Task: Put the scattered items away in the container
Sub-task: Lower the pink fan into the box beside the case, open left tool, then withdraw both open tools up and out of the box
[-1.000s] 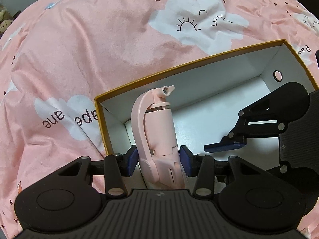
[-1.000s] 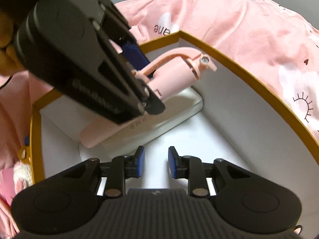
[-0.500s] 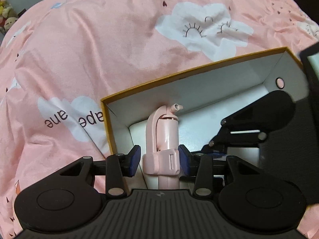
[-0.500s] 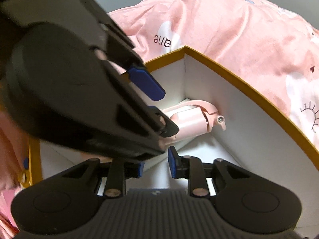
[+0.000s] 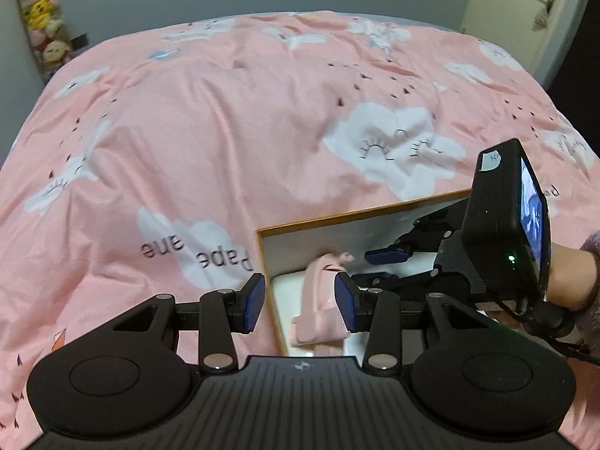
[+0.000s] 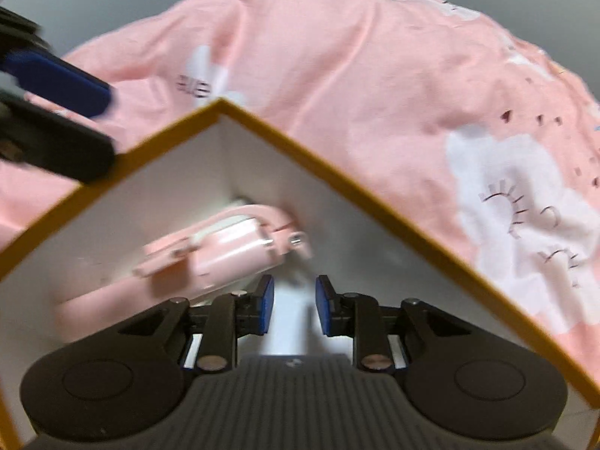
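Observation:
A pink hand-held device (image 5: 318, 300) (image 6: 232, 247) lies inside the white box with the mustard rim (image 5: 360, 213) (image 6: 337, 172), resting on a flat white item (image 5: 287, 281) near the box's corner. My left gripper (image 5: 300, 302) hangs open above that corner, its blue pads clear of the device; one of its fingers (image 6: 56, 82) shows at the top left of the right wrist view. My right gripper (image 6: 290, 305) (image 5: 378, 266) reaches down into the box beside the device. It is open by a narrow gap with nothing between the pads.
The box sits on a bed under a pink quilt with white clouds (image 5: 225, 131) (image 6: 375, 75). A person's hand (image 5: 570, 277) holds the right gripper. Plush toys (image 5: 41, 18) are stacked at the far left wall and a door (image 5: 525, 11) stands at the far right.
The left gripper has let go of the pink device and risen back out of the box. The device now lies flat inside. The right gripper has shifted slightly within the box.

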A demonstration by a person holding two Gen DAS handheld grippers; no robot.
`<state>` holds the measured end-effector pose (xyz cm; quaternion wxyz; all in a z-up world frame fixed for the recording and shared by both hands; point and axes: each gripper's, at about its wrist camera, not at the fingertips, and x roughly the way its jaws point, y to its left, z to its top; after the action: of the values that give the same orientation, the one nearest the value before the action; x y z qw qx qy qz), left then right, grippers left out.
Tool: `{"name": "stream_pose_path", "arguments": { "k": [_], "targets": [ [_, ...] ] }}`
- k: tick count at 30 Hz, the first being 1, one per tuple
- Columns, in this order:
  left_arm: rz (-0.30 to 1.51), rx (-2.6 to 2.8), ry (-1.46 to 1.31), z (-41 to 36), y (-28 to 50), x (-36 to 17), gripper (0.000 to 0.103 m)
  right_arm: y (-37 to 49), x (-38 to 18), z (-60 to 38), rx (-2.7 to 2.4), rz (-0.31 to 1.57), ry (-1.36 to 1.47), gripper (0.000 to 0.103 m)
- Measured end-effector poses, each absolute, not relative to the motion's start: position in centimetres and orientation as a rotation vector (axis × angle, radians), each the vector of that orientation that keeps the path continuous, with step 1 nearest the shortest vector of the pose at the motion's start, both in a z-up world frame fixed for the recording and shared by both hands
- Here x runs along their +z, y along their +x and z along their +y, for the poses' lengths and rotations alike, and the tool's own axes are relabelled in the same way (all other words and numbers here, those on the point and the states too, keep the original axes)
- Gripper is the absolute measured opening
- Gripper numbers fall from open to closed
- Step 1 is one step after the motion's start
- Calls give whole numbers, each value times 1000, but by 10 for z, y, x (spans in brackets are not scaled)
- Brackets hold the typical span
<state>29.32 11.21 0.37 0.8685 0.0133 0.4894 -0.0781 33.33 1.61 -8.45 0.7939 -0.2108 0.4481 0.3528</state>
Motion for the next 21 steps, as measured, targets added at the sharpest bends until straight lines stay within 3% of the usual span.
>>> {"name": "stream_pose_path", "arguments": {
  "k": [3, 9, 21],
  "targets": [
    [1035, -152, 25, 119, 290, -1, 48, 376, -89, -1, 751, 960, -449, 19],
    [1058, -150, 6, 126, 286, -14, 48, 349, -70, -9, 822, 950, -372, 7],
    [1077, -149, -19, 130, 283, -20, 48, 341, -84, 12, 827, 1024, -337, 7]
  ]
}}
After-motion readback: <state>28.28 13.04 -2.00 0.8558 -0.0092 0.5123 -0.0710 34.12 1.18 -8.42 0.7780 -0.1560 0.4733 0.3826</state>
